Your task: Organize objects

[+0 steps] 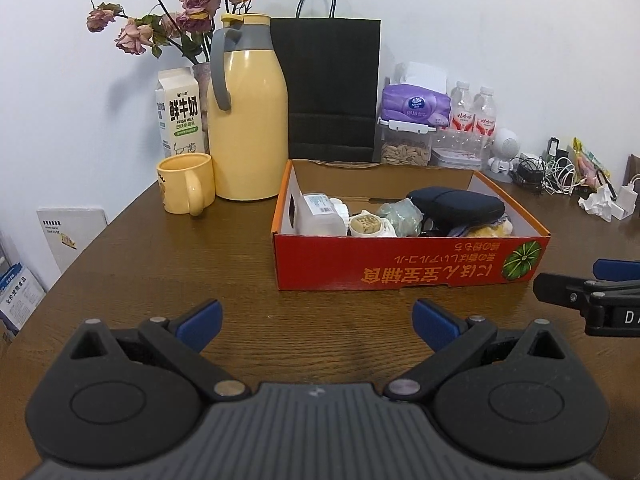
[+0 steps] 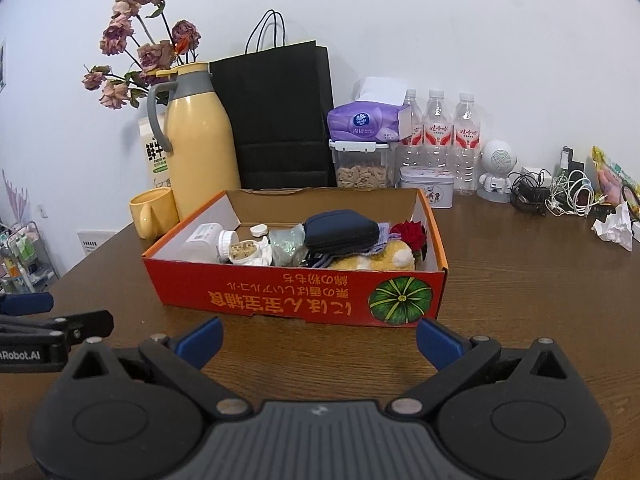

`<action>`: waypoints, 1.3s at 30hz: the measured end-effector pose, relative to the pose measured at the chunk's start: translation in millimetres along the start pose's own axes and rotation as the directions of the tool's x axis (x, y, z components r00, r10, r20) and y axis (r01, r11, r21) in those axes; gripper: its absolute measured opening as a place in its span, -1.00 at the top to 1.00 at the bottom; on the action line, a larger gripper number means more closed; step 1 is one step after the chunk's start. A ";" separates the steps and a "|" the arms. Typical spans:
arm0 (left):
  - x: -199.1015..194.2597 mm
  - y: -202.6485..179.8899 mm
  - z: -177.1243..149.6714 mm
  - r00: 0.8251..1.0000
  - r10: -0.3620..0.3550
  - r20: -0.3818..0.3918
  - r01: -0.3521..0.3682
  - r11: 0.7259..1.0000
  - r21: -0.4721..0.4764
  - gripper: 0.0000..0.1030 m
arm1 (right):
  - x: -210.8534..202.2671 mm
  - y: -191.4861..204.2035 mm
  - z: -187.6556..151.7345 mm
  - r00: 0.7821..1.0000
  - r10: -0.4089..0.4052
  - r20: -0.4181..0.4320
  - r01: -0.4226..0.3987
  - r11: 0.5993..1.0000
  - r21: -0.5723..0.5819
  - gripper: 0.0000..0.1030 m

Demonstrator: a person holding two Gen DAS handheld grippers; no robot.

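Thermos [image 1: 246,120], mug [image 1: 186,188] and black bag [image 1: 334,88] crowd behind red box [image 1: 400,268]; each hand-held gripper [image 1: 318,322] [image 2: 320,338] gapes, holding nothing.

A tall yellow thermos jug [image 1: 246,120] with a grey handle stands beside a yellow ceramic mug [image 1: 185,188]. Behind them rise dried pink roses [image 1: 176,12] and a white milk carton [image 1: 177,114]. A black paper bag [image 1: 332,88] leans against the wall.

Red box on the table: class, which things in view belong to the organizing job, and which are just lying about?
Job: red box, dark pouch, white bottle, left gripper, right gripper, both open.

Lying about: thermos, mug, black bag, tissues, water bottles, cables.
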State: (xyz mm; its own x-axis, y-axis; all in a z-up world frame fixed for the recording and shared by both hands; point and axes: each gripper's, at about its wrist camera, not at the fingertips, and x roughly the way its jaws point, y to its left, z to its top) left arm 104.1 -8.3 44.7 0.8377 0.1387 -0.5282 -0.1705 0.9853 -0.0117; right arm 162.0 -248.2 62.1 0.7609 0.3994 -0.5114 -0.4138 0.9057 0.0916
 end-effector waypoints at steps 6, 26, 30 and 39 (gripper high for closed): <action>-0.8 -0.1 1.1 1.000 -0.003 0.004 0.003 1.000 0.000 -1.00 | -1.4 0.1 0.3 1.000 0.001 0.001 -0.001 1.000 -0.003 -1.00; 0.1 0.5 2.2 1.000 -0.004 0.005 0.004 1.000 -0.005 -1.00 | -1.0 1.6 -0.1 1.000 0.000 -0.001 0.000 1.000 -0.004 -1.00; 0.4 0.5 2.2 1.000 -0.004 0.006 0.005 1.000 -0.006 -1.00 | -0.6 1.6 -0.7 1.000 0.001 -0.001 -0.001 1.000 -0.006 -1.00; 0.6 0.1 2.2 1.000 -0.009 0.006 0.009 1.000 -0.007 -1.00 | -0.2 1.6 -1.3 1.000 0.001 -0.002 -0.001 1.000 -0.005 -1.00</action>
State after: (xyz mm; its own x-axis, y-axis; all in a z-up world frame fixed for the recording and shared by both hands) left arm 105.7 -7.9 46.2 0.8425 0.1309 -0.5226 -0.1671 0.9857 -0.0225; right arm 160.5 -247.0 61.2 0.7596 0.3998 -0.5131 -0.4169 0.9047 0.0877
